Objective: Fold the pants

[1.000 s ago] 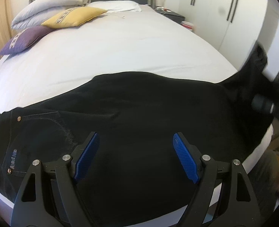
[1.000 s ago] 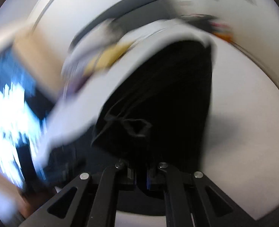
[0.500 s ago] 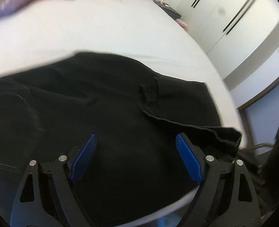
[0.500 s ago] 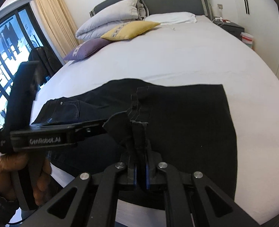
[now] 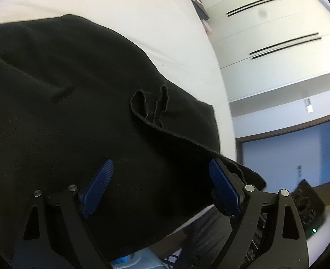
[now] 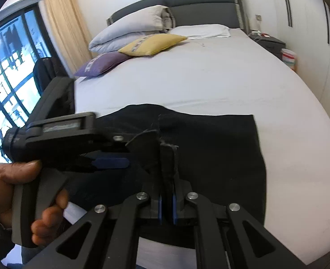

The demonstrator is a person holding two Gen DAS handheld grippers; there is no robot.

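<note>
Fingers of the left gripper stood spread wide over the black pants, their blue pads apart with cloth lying beneath but nothing pinched between them, while the fingers of the right gripper were pressed together on a bunched edge of the same pants. From largest to smallest: the bed, under a white sheet, filled most of the right wrist view, with a grey headboard at its far end. The pants lay flat across the near part of the bed, close to its near edge, with a small puckered fold on top of them in the left wrist view. White wardrobe doors stood to the right of the bed. At the far left of the bed lay pale pillows, a yellow cushion and a purple cushion. A hand held the left gripper's handle at the near left.
</note>
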